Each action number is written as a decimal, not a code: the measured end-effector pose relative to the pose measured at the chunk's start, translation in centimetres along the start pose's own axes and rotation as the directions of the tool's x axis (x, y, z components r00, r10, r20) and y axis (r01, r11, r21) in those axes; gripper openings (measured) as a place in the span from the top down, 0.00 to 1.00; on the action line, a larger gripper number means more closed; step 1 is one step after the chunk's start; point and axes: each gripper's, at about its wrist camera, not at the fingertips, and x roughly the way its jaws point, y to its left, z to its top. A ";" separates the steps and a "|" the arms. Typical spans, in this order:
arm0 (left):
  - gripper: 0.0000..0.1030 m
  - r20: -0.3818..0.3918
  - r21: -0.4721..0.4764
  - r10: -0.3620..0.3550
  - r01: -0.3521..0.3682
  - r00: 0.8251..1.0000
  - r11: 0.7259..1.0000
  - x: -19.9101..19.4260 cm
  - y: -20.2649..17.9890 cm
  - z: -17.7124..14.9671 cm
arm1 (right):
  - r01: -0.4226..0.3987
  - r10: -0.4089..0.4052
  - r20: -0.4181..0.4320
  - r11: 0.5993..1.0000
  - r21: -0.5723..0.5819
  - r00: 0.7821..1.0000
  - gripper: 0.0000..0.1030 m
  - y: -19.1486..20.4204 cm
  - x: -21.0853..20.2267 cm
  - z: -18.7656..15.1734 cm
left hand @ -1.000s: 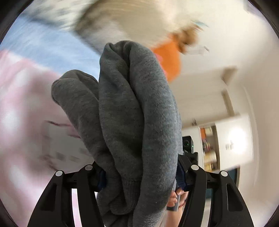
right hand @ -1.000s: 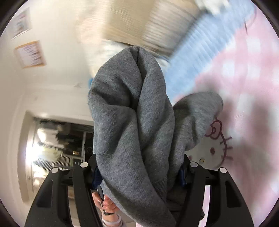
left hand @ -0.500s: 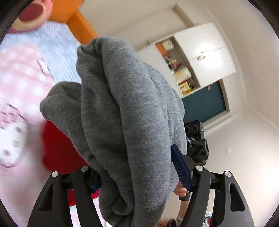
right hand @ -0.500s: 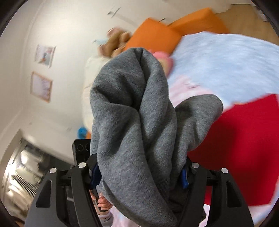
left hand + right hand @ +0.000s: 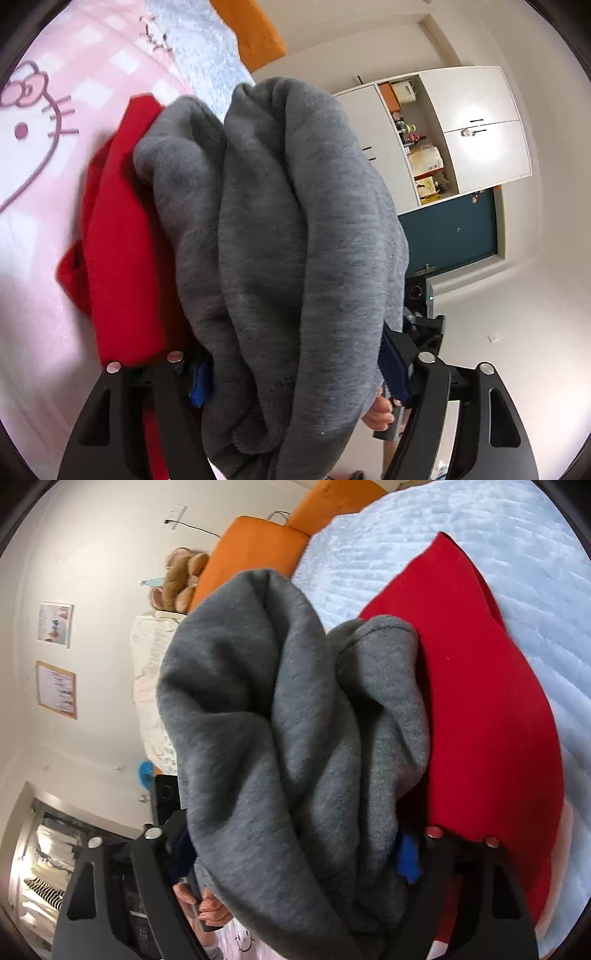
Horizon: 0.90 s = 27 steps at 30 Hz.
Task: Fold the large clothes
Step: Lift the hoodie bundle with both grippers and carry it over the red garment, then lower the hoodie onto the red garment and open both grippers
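**A:** What is in your left gripper (image 5: 295,373)?

**B:** Your left jaws are clamped on a thick bunch of the grey garment (image 5: 288,236), which fills the middle of the left view and spills over the fingers. Behind it a red garment (image 5: 122,258) lies on the pink blanket (image 5: 33,236).

**A:** And your right gripper (image 5: 291,853)?

**B:** Its jaws are also closed on bunched folds of the grey garment (image 5: 266,738). The red garment (image 5: 487,709) lies just beyond, partly on the pale blue cover (image 5: 461,528). An orange cushion (image 5: 251,550) and a plush toy (image 5: 181,579) sit by the wall.

**A:** Anything else?

**B:** A white cupboard (image 5: 476,125) and a dark door (image 5: 450,236) show on the left view's right.
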 end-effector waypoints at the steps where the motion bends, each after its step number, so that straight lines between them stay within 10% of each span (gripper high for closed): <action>1: 0.23 0.004 0.024 0.044 -0.044 0.999 0.999 -0.9 -0.6 -0.1 | 0.022 -0.022 -0.006 1.000 -0.010 1.000 0.13 0.3 -0.2 0.2; 6: 0.15 0.061 0.063 0.213 -0.217 0.975 0.974 -6.9 -3.0 1.2 | 0.175 -0.173 0.045 0.984 -0.035 0.984 0.07 1.6 -5.5 1.9; 10: 0.09 0.182 0.112 0.170 -0.192 0.969 0.975 -11.2 -8.5 3.4 | 0.138 -0.119 0.188 0.986 -0.095 0.975 0.10 5.1 -10.5 2.7; 13: 0.09 0.178 0.168 0.100 -0.130 0.979 0.977 -9.4 -14.0 5.4 | 0.035 -0.003 0.171 0.982 -0.186 0.985 0.52 10.1 -8.5 4.4; 17: 0.09 0.128 0.138 0.142 -0.159 0.982 0.978 -1.8 -16.8 7.9 | -0.074 0.083 0.093 0.992 -0.104 0.992 0.67 10.7 -2.6 6.7; 20: 0.09 0.056 0.053 0.242 -0.245 0.969 0.968 2.6 -12.6 9.3 | 0.009 -0.006 0.070 0.999 -0.038 0.998 0.77 7.7 0.1 7.5; 22: 0.24 0.028 -0.016 0.245 -0.245 0.969 0.970 4.5 -8.4 10.0 | 0.085 -0.084 0.070 0.996 -0.002 0.994 1.00 5.0 1.1 8.0; 27: 0.81 0.044 -0.063 0.242 -0.239 0.969 0.969 6.0 -3.4 10.5 | 0.107 -0.110 0.058 0.993 0.044 0.992 1.00 -1.4 2.5 7.9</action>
